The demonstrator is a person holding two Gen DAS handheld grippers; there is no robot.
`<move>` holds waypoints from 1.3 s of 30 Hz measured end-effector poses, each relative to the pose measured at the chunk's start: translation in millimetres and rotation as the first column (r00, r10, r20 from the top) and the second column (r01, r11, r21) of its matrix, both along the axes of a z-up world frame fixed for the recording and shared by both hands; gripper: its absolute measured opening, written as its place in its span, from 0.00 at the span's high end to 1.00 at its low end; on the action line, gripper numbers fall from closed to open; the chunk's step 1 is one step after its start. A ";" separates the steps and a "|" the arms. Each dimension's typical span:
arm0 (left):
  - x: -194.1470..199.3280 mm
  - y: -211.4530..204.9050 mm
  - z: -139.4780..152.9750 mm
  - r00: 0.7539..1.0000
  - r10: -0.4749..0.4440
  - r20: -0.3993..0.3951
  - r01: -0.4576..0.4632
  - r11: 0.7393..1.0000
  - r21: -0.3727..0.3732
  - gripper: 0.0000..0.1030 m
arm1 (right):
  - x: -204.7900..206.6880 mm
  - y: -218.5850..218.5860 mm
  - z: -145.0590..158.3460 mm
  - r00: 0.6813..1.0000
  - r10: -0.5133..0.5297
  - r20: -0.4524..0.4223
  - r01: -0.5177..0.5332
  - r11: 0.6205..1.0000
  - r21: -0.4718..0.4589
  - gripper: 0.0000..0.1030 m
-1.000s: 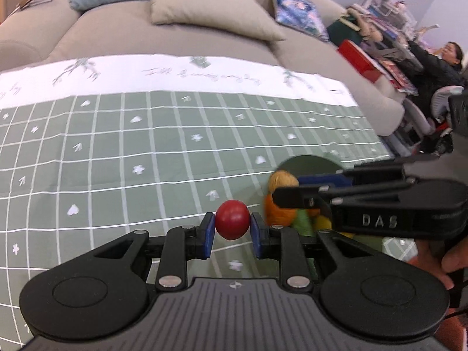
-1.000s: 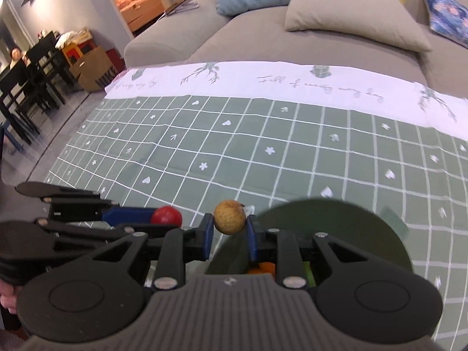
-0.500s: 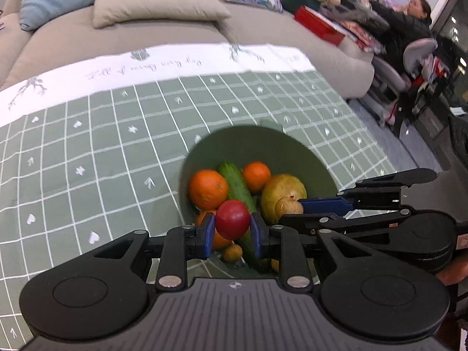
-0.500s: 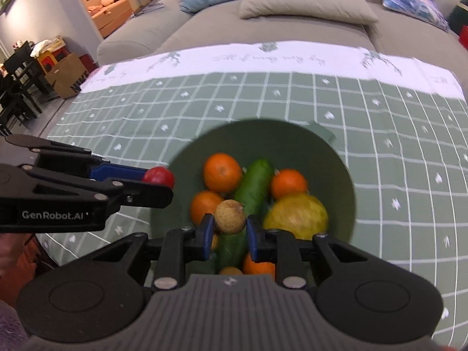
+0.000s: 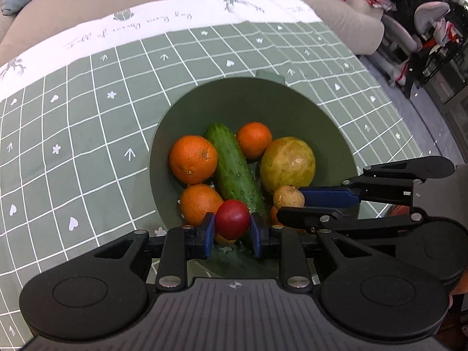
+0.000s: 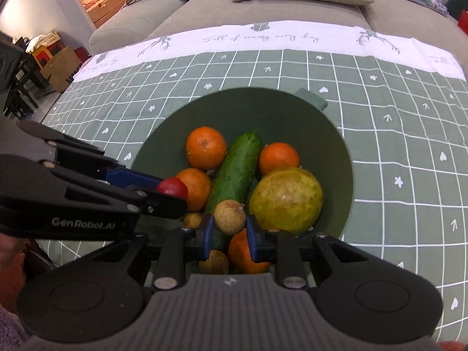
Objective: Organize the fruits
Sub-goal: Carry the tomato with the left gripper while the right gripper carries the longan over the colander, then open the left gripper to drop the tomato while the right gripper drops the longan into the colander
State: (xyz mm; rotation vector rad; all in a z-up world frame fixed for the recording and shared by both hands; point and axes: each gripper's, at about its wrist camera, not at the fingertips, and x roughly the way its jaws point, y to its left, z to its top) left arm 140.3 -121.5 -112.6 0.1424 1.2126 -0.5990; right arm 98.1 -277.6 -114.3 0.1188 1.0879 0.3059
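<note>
A green bowl [image 5: 263, 99] [image 6: 292, 111] holds several oranges [image 5: 193, 159] [image 6: 206, 147], a cucumber [image 5: 232, 166] [image 6: 238, 169] and a large yellow-green fruit [image 5: 288, 165] [image 6: 286, 200]. My left gripper [image 5: 232, 228] is shut on a small red fruit [image 5: 232, 219] [image 6: 172, 187] above the bowl's near left side. My right gripper [image 6: 229, 228] is shut on a small tan fruit [image 6: 229, 216] [image 5: 288, 197] above the bowl's near side. Both grippers hover side by side over the fruit pile.
The bowl stands on a green checked tablecloth [image 5: 87, 134] [image 6: 409, 134] with a white border. A beige sofa [image 6: 263, 8] with cushions lies behind the table. Chairs and clutter stand at the far right [image 5: 424, 29].
Both grippers have moved forward and over the bowl with their fruits still held. The bowl's contents have come into full view below them.
</note>
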 end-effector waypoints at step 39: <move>14.1 41.5 38.4 0.991 0.113 0.077 -0.112 0.994 -0.012 0.50 | 14.8 25.3 -10.3 0.998 0.046 -0.044 -0.044 0.998 0.048 0.81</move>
